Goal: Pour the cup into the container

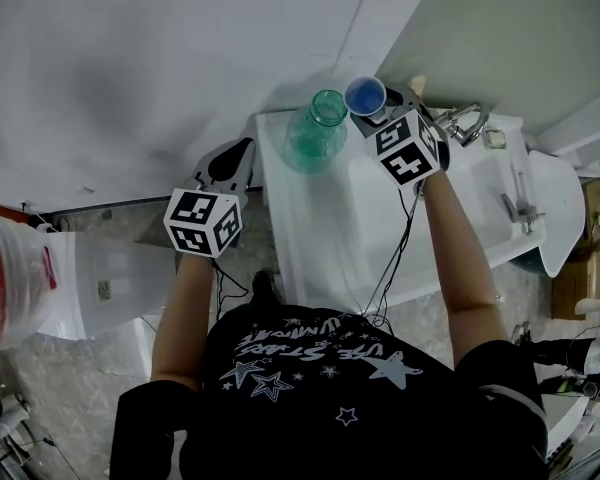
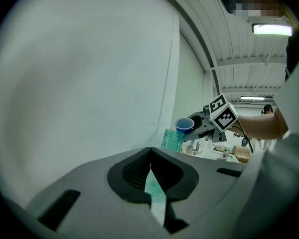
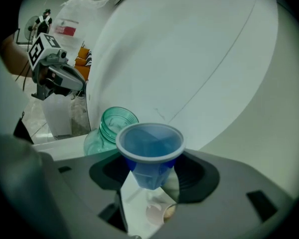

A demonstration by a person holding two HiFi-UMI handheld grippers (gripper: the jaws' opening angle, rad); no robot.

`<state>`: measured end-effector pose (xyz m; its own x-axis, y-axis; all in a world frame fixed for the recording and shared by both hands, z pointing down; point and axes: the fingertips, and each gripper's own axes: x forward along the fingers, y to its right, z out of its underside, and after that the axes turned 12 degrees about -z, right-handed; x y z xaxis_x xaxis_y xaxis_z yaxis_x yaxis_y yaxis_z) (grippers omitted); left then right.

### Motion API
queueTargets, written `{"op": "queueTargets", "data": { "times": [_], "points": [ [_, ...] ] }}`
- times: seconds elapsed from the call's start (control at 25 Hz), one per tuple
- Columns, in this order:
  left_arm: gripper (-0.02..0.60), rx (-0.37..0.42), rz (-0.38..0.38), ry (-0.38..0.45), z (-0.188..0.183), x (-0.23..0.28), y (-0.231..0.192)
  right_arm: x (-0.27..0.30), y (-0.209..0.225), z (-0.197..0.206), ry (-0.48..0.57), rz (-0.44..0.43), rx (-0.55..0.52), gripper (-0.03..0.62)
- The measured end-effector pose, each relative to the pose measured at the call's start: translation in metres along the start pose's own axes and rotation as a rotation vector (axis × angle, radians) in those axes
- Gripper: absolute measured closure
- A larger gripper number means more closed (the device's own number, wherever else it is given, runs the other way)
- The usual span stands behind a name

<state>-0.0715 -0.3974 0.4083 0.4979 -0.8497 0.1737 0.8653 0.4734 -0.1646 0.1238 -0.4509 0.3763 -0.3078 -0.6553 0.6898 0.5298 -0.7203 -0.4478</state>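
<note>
At upper centre, the right gripper [image 1: 373, 108] has its jaws pinching the cup [image 1: 365, 95] just beside the jar [image 1: 317, 133] mouth. It looks like thin, light plastic, so grip it gently below the rim. The left gripper [image 1: 230, 163] has its jaws pressed together, empty.

White wall [image 1: 130, 68], white counter [image 1: 310, 228], grey floor [image 1: 50, 388], ceiling strip light [image 2: 271, 30]

The head view looks steeply down from above and behind both tongs onto the white worktop [image 1: 320, 228]. The left tongs [image 1: 235, 153] view faces level, with the right tongs [image 1: 375, 108] well ahead. The right tongs view looks down, close on the cup [image 3: 149, 143] between them. All three views share the cup and the green container [image 1: 315, 133].
</note>
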Motion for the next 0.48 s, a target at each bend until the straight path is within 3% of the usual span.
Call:
{"op": "queueTargets", "data": {
  "times": [0.48],
  "points": [
    [0.569, -0.005, 0.008, 0.006, 0.0003, 0.0004, 0.0037, 0.0014, -0.0004, -0.0022, -0.049, 0.028, -0.063, 0.324]
  ]
}}
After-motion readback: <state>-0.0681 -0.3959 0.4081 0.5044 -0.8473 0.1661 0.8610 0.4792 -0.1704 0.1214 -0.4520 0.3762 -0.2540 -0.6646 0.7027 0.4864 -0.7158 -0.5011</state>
